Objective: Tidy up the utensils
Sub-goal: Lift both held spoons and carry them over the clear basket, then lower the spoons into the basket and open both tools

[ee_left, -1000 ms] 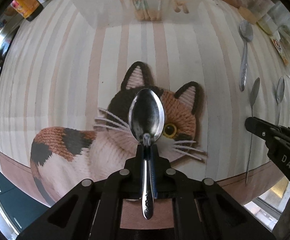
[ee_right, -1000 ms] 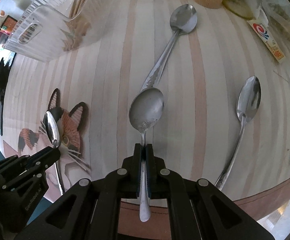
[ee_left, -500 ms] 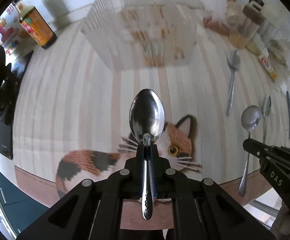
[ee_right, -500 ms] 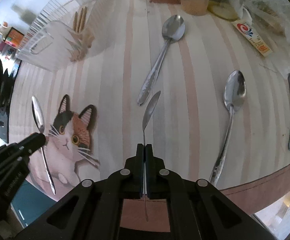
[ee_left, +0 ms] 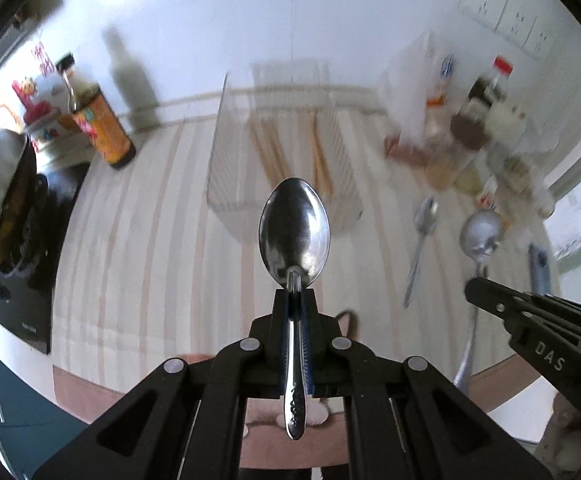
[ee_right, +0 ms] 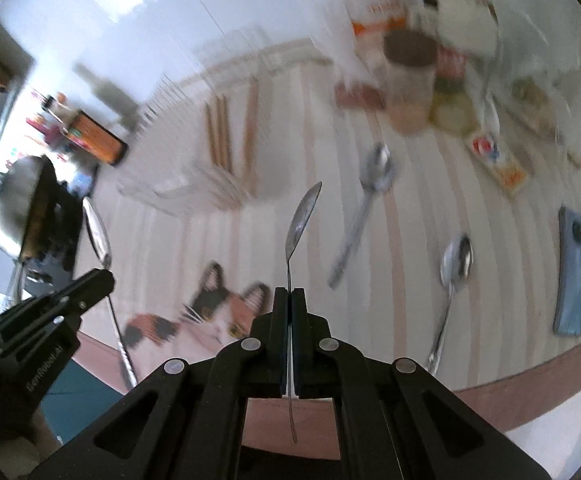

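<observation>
My left gripper is shut on a steel spoon, bowl forward, held high above the striped table. My right gripper is shut on a second spoon, seen edge-on. Each gripper shows in the other's view: the right one with its spoon, the left one with its spoon. A clear plastic utensil basket holding wooden chopsticks stands at the back; it also shows in the right wrist view. Two more spoons lie on the table.
A cat-shaped mat lies near the front edge. A blue phone lies at the right. Jars and packets crowd the back right. A sauce bottle and a stove with a pan are at the left.
Both grippers have risen and tilted up with their spoons; the table and cat mat have dropped lower in view and the basket and wall now show. The right spoon has turned edge-on.
</observation>
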{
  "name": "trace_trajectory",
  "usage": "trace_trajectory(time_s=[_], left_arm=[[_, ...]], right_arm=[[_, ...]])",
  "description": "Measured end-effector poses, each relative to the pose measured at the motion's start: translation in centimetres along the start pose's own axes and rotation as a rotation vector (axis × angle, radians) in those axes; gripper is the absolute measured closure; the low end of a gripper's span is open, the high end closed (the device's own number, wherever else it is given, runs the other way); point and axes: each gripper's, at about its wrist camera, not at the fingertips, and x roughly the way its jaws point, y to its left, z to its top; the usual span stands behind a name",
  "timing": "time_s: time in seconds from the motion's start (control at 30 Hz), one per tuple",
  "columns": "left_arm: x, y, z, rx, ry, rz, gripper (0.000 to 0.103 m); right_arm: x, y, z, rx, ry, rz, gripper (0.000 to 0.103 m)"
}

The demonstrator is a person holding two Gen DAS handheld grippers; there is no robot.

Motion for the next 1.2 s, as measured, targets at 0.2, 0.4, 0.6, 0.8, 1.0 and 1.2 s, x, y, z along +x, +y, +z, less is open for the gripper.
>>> trace_trajectory(time_s=[0.2, 0.4, 0.6, 0.8, 1.0, 1.2], left_arm=[[-1.9, 0.5, 4.3, -0.013, -0.06, -0.032, 0.099], [-1.1, 2.5, 9.5, -0.034, -0.07, -0.045, 0.099], [3.2, 5.0, 13.8, -0.058, 0.001, -0.031, 0.099], [8.2, 6.7, 15.8, -0.069, 0.094, -0.03, 0.099], [11.7, 7.7, 16.4, -0.078, 0.161, -0.028, 0.099], [12.2, 8.8, 16.2, -0.119, 0.172, -0.027, 0.097]], right_arm=[[-1.8, 2.3, 5.2, -0.01, -0.082, 0.055, 0.102], [-0.5, 4.7, 11.0, -0.034, -0.105, 0.076, 0.102], [3.0, 6.0, 15.8, -0.015, -0.068, 0.079, 0.102], [7.8, 6.5, 19.4, 0.001, -0.01, 0.057, 0.102], [12.5, 6.6, 20.5, 0.003, 0.06, 0.03, 0.102], [14.8, 6.3, 20.0, 0.018, 0.112, 0.045, 0.101]])
